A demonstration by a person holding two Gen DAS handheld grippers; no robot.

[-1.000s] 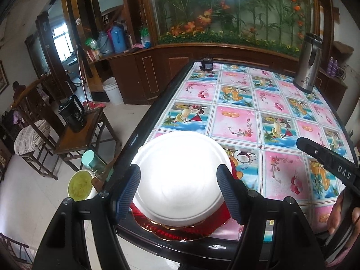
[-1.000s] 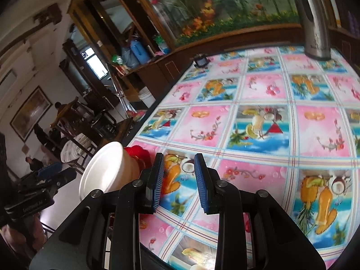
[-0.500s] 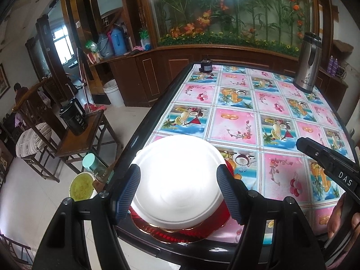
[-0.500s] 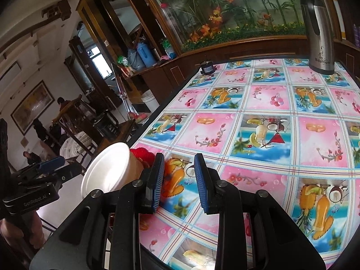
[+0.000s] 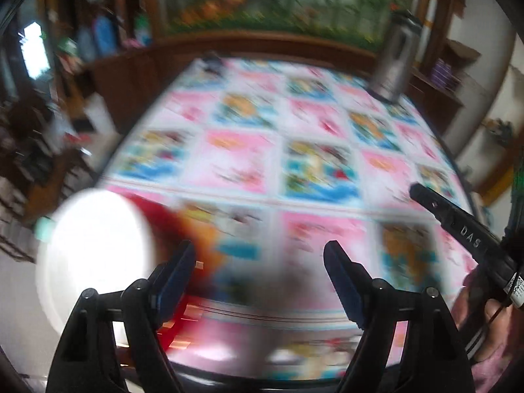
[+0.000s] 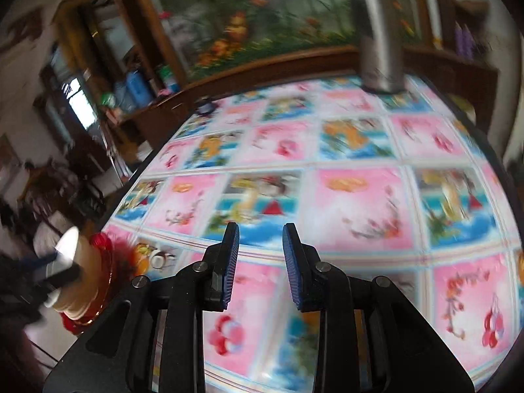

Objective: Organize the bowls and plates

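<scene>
One white bowl, one red plate, one steel flask, and two tools.

A table covered by a cloth of pink and blue picture squares filled both views, blurred. A tall steel flask stood upright at its far right corner, and a small dark object, too blurred to identify, sat at the far left corner. Behind ran a wooden counter under a flower mural, with blue bottles at its left end.
</scene>
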